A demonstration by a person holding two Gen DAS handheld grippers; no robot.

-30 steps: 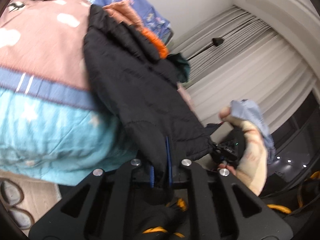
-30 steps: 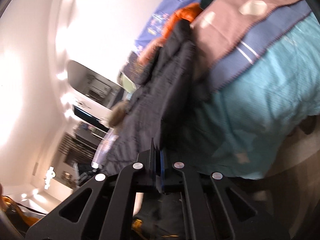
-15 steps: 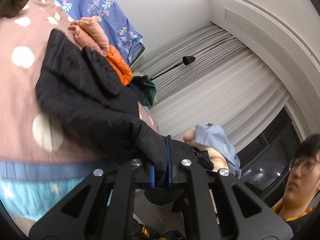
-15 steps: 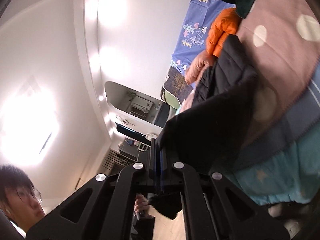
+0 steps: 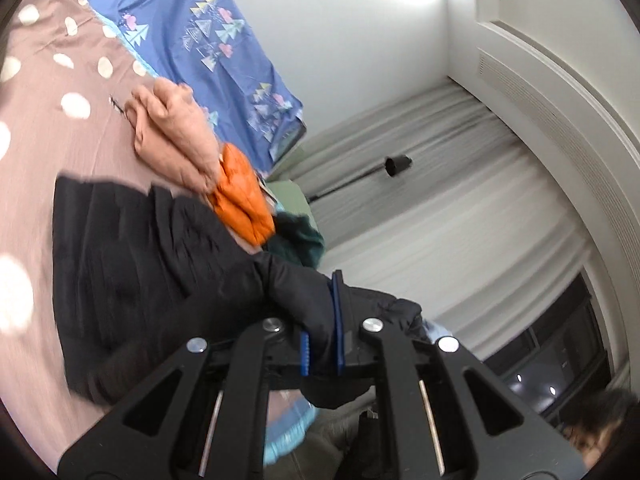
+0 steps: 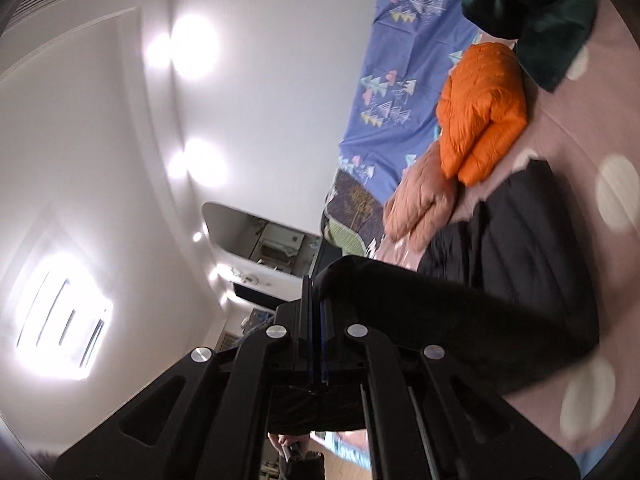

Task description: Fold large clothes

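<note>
**Left gripper** [image 5: 320, 332]: nearest item in the left wrist view. Blue pads clamped on a bunched edge of the black puffer jacket [image 5: 152, 264]; fabric fills the gap between the fingers.

**Right gripper** [image 6: 316, 332]: nearest item in the right wrist view. Pads pressed almost together on a thin fold of the same jacket [image 6: 500, 280], which arcs away to the right onto the bed.

**Change noted:** a second ago both grippers hung low beside the bed, with the jacket trailing down over the teal border of the bedspread. Both have since risen and swung in over the mattress. The teal band has all but left both views; the pink dotted bedspread [image 5: 36, 128] now lies beneath the garment. Grips unchanged throughout.

**Meaning for the task (judgement):** the held end is being carried over the part that already lies flat, so a lengthwise fold is underway and not yet laid down. Next comes lowering the edge evenly, then release.

**Jacket body:** spread on the bedspread, quilted, partly blurred by motion.

**Beyond it:** a peach padded garment [image 5: 172, 132], an orange puffer [image 5: 240, 200] touching it, and a dark green garment [image 5: 298, 240] at the jacket's far edge. These look already bundled.

**Farthest:** blue tree-print cloth [image 5: 208, 32] by the white wall; grey curtains [image 5: 460, 208] in the left view; a mirror [image 6: 256, 240] in the right.
</note>
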